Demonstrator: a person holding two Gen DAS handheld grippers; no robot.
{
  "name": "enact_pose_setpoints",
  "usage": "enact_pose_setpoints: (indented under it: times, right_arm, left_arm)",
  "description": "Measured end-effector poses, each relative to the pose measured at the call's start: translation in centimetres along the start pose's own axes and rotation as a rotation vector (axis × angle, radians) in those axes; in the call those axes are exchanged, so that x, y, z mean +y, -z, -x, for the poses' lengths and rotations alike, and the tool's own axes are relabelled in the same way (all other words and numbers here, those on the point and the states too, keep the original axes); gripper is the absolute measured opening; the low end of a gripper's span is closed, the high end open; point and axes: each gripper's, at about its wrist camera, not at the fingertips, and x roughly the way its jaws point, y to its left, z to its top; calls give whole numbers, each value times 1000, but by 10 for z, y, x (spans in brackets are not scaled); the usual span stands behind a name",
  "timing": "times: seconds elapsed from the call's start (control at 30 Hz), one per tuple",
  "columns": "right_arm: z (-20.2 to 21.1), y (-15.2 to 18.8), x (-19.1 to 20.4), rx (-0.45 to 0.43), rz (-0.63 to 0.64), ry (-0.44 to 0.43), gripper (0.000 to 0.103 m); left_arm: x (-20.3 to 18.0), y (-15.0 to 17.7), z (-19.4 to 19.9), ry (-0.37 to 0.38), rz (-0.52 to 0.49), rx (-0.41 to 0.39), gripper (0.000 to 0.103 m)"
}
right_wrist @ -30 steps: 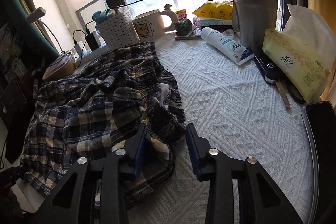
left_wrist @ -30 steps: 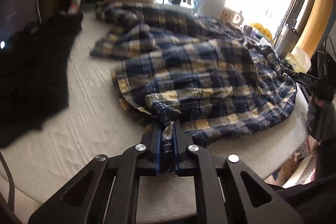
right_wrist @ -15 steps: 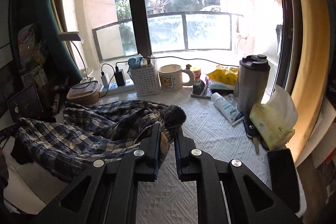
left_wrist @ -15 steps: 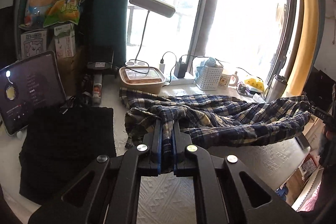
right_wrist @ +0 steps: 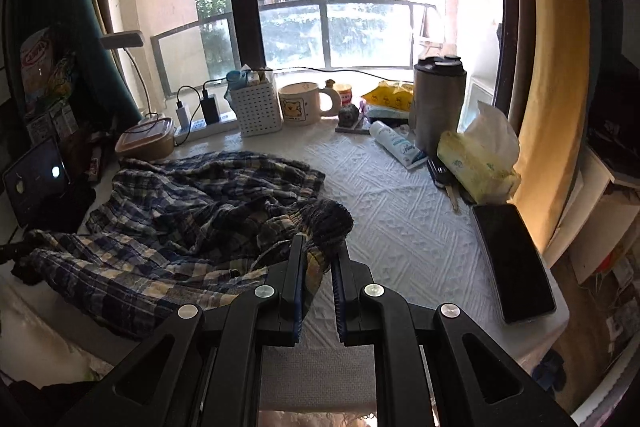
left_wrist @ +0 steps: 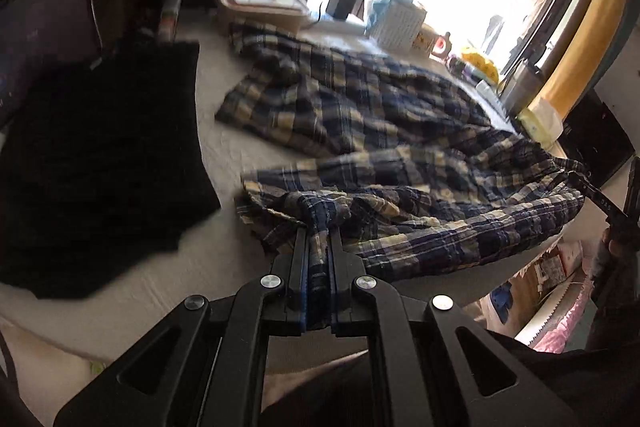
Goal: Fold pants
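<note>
Both the left gripper (left_wrist: 318, 247) and the right gripper (right_wrist: 318, 259) are clamped on the plaid pants (left_wrist: 400, 155); pull the held edge taut and level, then lay it flat on the table (right_wrist: 400, 227).

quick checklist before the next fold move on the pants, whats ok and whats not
1. Left gripper clamped on pants fabric: ok.
2. Right gripper has the waistband bunch between its jaws, which have just been closing: ok; pad contact on the right side cannot tell.
3. Pants lying flat: not ok, rumpled and bunched.
4. White cloth beside the pants bare: ok.
5. Black garment apart from the pants: ok.
6. Phone near the table edge, apart from the pants: ok.
</note>
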Motion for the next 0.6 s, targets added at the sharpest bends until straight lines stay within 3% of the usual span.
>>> enact_pose_setpoints:
  times: [0.1,0.2,0.23,0.27,0.33,0.4,0.43,0.5,0.53,0.57,0.6]
  right_arm:
    - [-21,18,-2,57,4,24,12]
    - [-40,32,-11,106,-3,28,12]
    - [-46,36,-13,123,-7,22,12]
    - [-52,39,-15,137,-9,8,12]
    - [-56,43,-16,149,5,-2,13]
    - [-53,39,-17,140,22,-16,16]
    - [-48,36,-18,129,31,-18,25]
    - [-38,27,-24,91,41,0,56]
    - [-32,22,-27,63,35,3,84]
    - [-25,16,-32,30,22,-3,95]
    - [-19,10,-37,4,5,-13,95]
  left_arm:
    - [2,15,-19,-3,29,59,6]
    - [5,18,-25,-16,38,88,13]
    - [5,17,-25,-18,35,99,20]
    - [6,15,-24,-42,26,103,38]
    - [8,8,-16,-97,-1,88,59]
    - [14,0,-5,-123,-9,48,59]
    - [17,-5,1,-138,-12,25,60]
    - [22,-20,8,-180,-23,-19,62]
    - [24,-29,9,-192,-28,-29,63]
    - [26,-38,7,-200,-34,-33,63]
    - [25,-48,4,-199,-47,-40,63]
